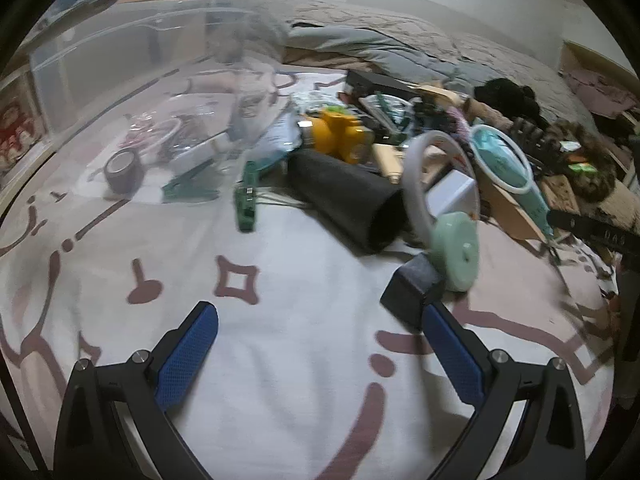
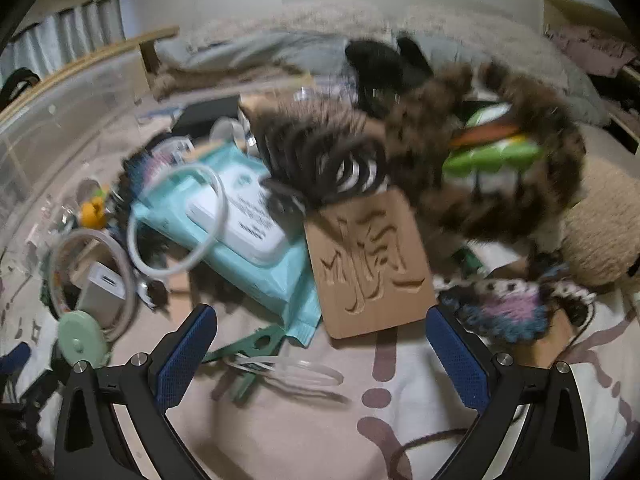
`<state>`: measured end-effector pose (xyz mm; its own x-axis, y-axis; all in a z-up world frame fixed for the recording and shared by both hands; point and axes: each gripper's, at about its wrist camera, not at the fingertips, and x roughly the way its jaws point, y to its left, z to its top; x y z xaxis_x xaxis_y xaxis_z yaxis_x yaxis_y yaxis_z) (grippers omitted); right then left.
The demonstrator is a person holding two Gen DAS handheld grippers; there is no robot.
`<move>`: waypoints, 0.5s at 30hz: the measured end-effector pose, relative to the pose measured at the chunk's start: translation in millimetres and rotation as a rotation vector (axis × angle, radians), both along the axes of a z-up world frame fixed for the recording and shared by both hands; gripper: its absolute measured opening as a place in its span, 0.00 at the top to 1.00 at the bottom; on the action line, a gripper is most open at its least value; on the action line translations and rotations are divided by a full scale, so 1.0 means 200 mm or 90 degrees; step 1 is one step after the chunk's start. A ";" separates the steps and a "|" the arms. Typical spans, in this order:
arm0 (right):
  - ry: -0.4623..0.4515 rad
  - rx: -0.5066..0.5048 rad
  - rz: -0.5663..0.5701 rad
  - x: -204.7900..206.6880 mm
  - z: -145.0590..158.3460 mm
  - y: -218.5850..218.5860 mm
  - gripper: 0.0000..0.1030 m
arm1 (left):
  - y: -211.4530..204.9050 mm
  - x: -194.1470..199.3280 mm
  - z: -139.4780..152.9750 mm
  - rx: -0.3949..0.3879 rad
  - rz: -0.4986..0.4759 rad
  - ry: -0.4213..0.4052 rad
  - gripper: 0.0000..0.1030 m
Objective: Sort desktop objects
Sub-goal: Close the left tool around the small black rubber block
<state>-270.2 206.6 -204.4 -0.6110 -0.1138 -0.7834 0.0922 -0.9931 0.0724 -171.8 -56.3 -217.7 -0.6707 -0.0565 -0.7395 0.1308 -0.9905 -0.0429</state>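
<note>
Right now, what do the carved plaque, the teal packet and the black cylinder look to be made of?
Carved plaque: looks like wood or MDF, matte tan, characters cut cleanly into it. Teal packet: soft plastic film, slightly glossy and creased, with a rigid white lid, probably wet wipes. Black cylinder: matte black, hollow at its end; foam or rubber, too blurred to tell.

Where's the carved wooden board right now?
In the right wrist view, the carved wooden board lies centre-right, just ahead of the open right gripper, beside the teal wipes pack.
</note>
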 end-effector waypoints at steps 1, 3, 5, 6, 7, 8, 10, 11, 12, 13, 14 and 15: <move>-0.009 0.004 -0.001 -0.01 -0.01 0.00 0.00 | -0.01 0.00 0.00 -0.003 0.008 0.000 0.00; -0.030 0.005 0.001 -0.01 -0.04 0.00 0.00 | -0.02 0.01 0.00 -0.008 0.019 0.001 0.00; -0.035 0.002 -0.005 -0.01 -0.04 0.01 0.00 | -0.02 0.01 0.00 -0.013 0.025 0.001 0.00; -0.037 0.000 -0.012 0.00 -0.04 0.02 0.00 | -0.02 0.01 0.00 -0.013 0.023 0.002 0.00; -0.043 -0.001 -0.022 0.01 -0.05 0.04 0.00 | -0.02 0.02 0.01 -0.013 0.020 0.003 0.00; -0.049 -0.003 -0.030 0.03 -0.05 0.06 0.00 | -0.02 0.02 0.01 -0.006 0.011 0.008 0.00; -0.054 0.000 -0.040 0.05 -0.05 0.08 0.00 | -0.01 0.03 0.03 0.012 -0.013 0.021 0.00; -0.057 0.007 -0.044 0.07 -0.04 0.10 0.00 | 0.00 0.03 0.04 0.021 -0.027 0.027 0.00; -0.060 0.020 -0.048 0.08 -0.04 0.11 0.00 | 0.01 0.03 0.04 0.034 -0.041 0.030 0.00; -0.062 0.032 -0.052 0.09 -0.04 0.12 0.00 | 0.01 0.02 0.05 0.049 -0.053 0.031 0.00; -0.061 0.038 -0.055 0.10 -0.04 0.13 0.00 | 0.02 0.01 0.05 0.068 -0.067 0.030 0.00; -0.063 0.039 -0.058 0.12 -0.03 0.15 0.00 | 0.04 0.00 0.06 0.085 -0.083 0.027 0.00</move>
<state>-246.6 235.9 -211.1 -0.5363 -0.0105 -0.8440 -0.0037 -0.9999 0.0148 -172.6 -49.2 -205.9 -0.6969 0.1297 -0.7053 -0.0030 -0.9840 -0.1781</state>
